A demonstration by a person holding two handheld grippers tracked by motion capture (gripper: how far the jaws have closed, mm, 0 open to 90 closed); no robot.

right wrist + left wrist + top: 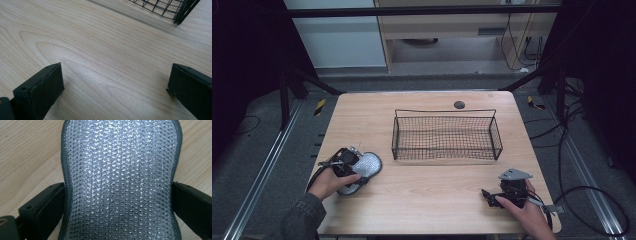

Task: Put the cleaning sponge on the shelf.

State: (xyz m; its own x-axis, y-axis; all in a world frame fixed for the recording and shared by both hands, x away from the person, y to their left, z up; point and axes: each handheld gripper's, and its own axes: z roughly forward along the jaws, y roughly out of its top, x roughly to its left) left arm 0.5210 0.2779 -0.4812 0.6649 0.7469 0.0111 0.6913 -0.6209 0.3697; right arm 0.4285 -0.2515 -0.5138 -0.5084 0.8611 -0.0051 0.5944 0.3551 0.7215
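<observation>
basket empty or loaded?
Empty. In the high view the wire basket shows only table wood through its mesh; the silver scrubber lies outside, left of it.

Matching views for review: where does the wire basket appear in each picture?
High view: wire basket at the table's middle, toward the far side.
Left gripper view: silver mesh pad and wood; no basket.
Right gripper view: a basket corner at the top right.
Shared landmark: the light wood tabletop.

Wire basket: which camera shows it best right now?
The high view: the whole wire basket sits mid-table, apparently empty. The right gripper view catches just one corner of it, top right, beyond the open right tool.
</observation>
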